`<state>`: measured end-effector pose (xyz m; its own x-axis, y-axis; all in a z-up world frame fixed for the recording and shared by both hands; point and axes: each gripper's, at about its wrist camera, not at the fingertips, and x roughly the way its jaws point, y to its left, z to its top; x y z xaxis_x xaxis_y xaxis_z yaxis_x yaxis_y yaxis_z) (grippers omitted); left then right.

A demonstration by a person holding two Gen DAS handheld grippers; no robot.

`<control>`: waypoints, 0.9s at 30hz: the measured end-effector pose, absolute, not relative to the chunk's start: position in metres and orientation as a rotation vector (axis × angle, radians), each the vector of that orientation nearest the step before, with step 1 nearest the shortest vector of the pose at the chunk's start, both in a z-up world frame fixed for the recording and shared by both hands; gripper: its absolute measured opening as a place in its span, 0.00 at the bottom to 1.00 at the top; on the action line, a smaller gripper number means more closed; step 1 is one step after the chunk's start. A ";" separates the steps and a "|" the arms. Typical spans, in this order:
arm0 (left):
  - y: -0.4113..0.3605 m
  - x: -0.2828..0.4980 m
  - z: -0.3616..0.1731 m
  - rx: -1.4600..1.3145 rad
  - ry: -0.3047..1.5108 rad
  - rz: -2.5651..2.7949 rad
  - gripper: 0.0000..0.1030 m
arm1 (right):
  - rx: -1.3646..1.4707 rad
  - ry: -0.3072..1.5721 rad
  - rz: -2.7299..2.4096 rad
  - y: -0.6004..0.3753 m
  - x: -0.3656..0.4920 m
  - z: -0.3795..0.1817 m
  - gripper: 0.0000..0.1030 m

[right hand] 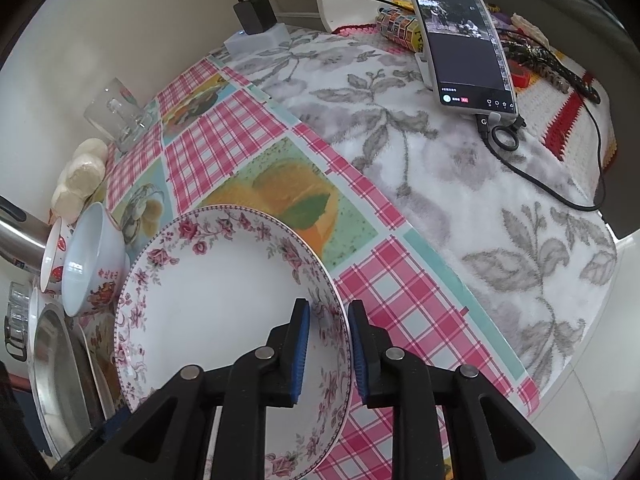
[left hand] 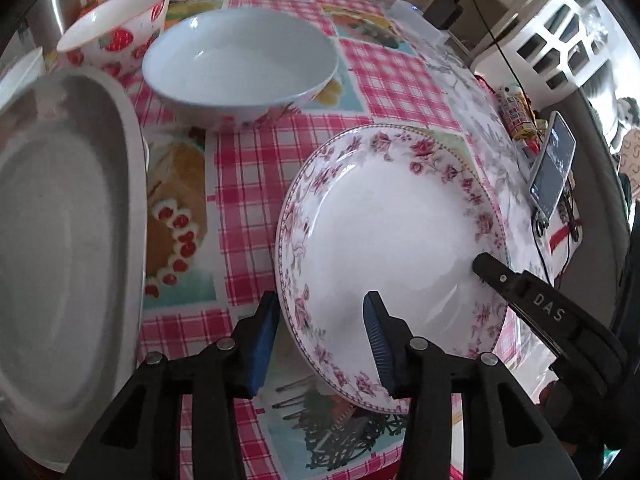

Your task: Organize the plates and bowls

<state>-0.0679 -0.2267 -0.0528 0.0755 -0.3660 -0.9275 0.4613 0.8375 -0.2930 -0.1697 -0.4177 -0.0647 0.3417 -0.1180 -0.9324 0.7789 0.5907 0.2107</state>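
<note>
Two grippers straddle floral plate (left hand: 384,236) rim on checked tablecloth (left hand: 240,184): left gripper (left hand: 320,344) wide, right gripper (right hand: 328,352) narrow, not clamped; likely lifting it toward blue bowl (left hand: 240,64).

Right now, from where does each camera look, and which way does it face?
Left wrist: on the left gripper, facing forward over the floral plate toward the pale blue bowl; its blue-padded fingers straddle the plate's rim; the right gripper also shows.
Right wrist: on the right gripper, facing the phone; fingers straddle the rim.
Shared: the plate, both bowls.
</note>
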 end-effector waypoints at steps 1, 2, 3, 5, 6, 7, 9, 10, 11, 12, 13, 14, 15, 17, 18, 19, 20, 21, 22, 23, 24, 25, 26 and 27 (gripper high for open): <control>-0.228 -0.067 -0.052 0.080 1.355 -0.625 0.43 | 0.738 1.070 -0.658 -0.418 -0.169 -0.065 0.22; -0.229 -0.067 -0.052 0.076 1.353 -0.629 0.42 | 0.736 1.071 -0.659 -0.417 -0.169 -0.065 0.23; -0.230 -0.065 -0.053 0.070 1.356 -0.635 0.41 | 0.734 1.072 -0.660 -0.417 -0.169 -0.065 0.23; -0.230 -0.062 -0.054 0.057 1.346 -0.633 0.37 | 0.736 1.072 -0.661 -0.417 -0.169 -0.065 0.23; -0.230 -0.060 -0.054 0.048 1.344 -0.630 0.36 | 0.740 1.072 -0.659 -0.417 -0.169 -0.066 0.23; -0.229 -0.057 -0.055 0.035 1.341 -0.627 0.32 | 0.744 1.070 -0.656 -0.417 -0.169 -0.066 0.23; -0.226 -0.053 -0.057 0.014 1.338 -0.617 0.24 | 0.758 1.063 -0.651 -0.418 -0.171 -0.068 0.23; -0.224 -0.051 -0.058 0.004 1.339 -0.609 0.19 | 0.764 1.060 -0.650 -0.418 -0.171 -0.068 0.23; -0.221 -0.049 -0.059 -0.014 1.342 -0.611 0.17 | 0.769 1.057 -0.648 -0.419 -0.172 -0.069 0.23; -0.219 -0.048 -0.060 -0.035 1.349 -0.615 0.17 | 0.770 1.057 -0.645 -0.419 -0.172 -0.069 0.23; -0.218 -0.047 -0.061 -0.041 1.353 -0.617 0.16 | 0.766 1.058 -0.644 -0.419 -0.172 -0.069 0.23; -0.216 -0.047 -0.061 -0.045 1.355 -0.619 0.15 | 0.760 1.055 -0.637 -0.419 -0.172 -0.068 0.23; -0.215 -0.047 -0.061 -0.046 1.356 -0.619 0.15 | 0.761 1.056 -0.638 -0.418 -0.173 -0.068 0.21; -0.214 -0.047 -0.061 -0.048 1.358 -0.618 0.15 | 0.765 1.051 -0.634 -0.419 -0.176 -0.067 0.20; -0.213 -0.048 -0.061 -0.049 1.357 -0.618 0.15 | 0.761 1.048 -0.633 -0.418 -0.176 -0.066 0.19; -0.214 -0.048 -0.060 -0.051 1.355 -0.617 0.15 | 0.750 1.041 -0.633 -0.418 -0.177 -0.064 0.18; -0.215 -0.047 -0.059 -0.050 1.350 -0.618 0.15 | 0.738 1.034 -0.631 -0.417 -0.177 -0.061 0.18; -0.214 -0.048 -0.057 -0.049 1.344 -0.619 0.15 | 0.727 1.022 -0.629 -0.416 -0.177 -0.058 0.18; -0.214 -0.048 -0.055 -0.050 1.334 -0.621 0.15 | 0.718 1.011 -0.626 -0.415 -0.177 -0.055 0.18; -0.213 -0.047 -0.052 -0.054 1.328 -0.623 0.15 | 0.708 0.995 -0.622 -0.414 -0.177 -0.051 0.18; -0.212 -0.047 -0.051 -0.059 1.324 -0.624 0.15 | 0.701 0.983 -0.619 -0.413 -0.178 -0.048 0.18; -0.212 -0.046 -0.048 -0.064 1.318 -0.626 0.15 | 0.695 0.969 -0.613 -0.412 -0.179 -0.044 0.18; -0.211 -0.046 -0.047 -0.070 1.313 -0.627 0.15 | 0.691 0.960 -0.610 -0.411 -0.178 -0.042 0.18; -0.211 -0.045 -0.045 -0.074 1.309 -0.629 0.15 | 0.689 0.952 -0.607 -0.410 -0.179 -0.040 0.18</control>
<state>-0.0449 -0.2111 -0.0453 0.1182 -0.4704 -0.8745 0.3890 0.8322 -0.3950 -0.1788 -0.4101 -0.0395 0.4503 -0.1616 -0.8781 0.7275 0.6366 0.2559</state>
